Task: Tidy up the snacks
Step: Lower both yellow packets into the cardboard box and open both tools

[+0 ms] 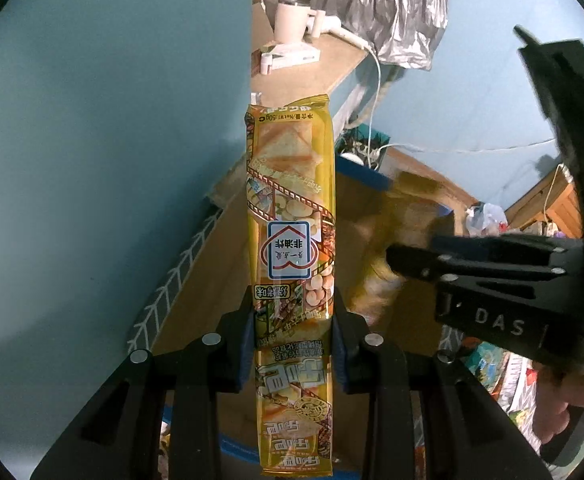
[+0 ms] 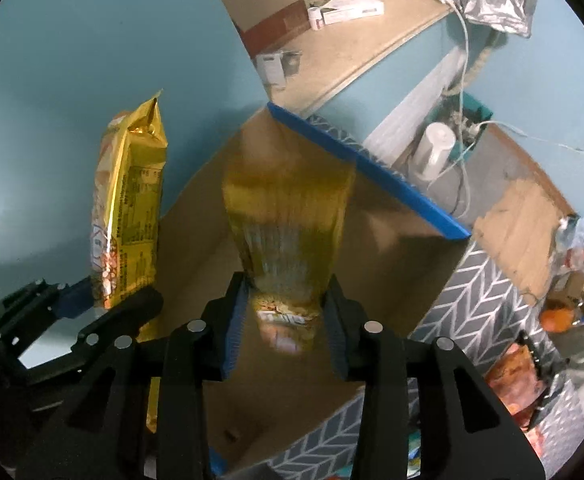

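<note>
Two yellow snack packets are in play, one per tool, both hanging over an open cardboard box (image 2: 396,248) with blue tape along its rim. In the left wrist view, the left tool (image 1: 294,336) is clamped on a long yellow packet (image 1: 292,216), its blue pads pressing the wrapper on both sides near the lower third; the packet stands upright between the fingers, its printed face turned to the camera and its far end reaching up past the teal wall (image 1: 92,140). To the right in that view, the right tool (image 1: 472,264) comes in from the side, a blurred yellow shape just off its tip. In the right wrist view, the left tool's packet shows at the left, tilted slightly, its back label visible. At the centre, the right tool (image 2: 286,312) has a second yellow packet (image 2: 288,216) between its blue pads; this one is motion-blurred, so I cannot tell whether the pads press on it or stand just apart. Beyond the box, at the far right, a wooden table (image 2: 372,48) carries white containers and a small carton, and a grey herringbone cloth (image 2: 484,300) lies beside the box.
</note>
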A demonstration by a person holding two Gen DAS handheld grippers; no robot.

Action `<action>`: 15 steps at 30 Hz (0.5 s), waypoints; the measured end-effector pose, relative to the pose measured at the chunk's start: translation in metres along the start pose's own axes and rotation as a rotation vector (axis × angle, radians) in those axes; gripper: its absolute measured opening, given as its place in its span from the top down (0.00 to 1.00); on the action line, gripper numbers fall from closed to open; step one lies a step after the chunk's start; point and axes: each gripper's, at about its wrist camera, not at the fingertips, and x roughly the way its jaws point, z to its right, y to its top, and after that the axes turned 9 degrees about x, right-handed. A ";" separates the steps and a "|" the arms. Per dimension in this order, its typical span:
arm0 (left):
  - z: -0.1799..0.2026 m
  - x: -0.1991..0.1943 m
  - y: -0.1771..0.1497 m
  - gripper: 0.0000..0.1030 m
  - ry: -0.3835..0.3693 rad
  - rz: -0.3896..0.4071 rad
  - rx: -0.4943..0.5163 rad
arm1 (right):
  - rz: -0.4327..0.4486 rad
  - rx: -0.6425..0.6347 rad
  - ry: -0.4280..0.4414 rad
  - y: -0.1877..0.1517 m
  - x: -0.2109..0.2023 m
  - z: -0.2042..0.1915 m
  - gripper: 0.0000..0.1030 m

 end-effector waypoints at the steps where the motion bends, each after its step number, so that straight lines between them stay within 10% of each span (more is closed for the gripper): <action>1: 0.000 -0.001 -0.001 0.68 -0.003 -0.002 -0.001 | 0.008 -0.014 -0.014 -0.001 -0.001 0.000 0.61; 15: 0.016 0.003 0.018 0.63 -0.015 0.012 0.032 | 0.090 -0.032 -0.165 -0.008 -0.035 0.032 0.39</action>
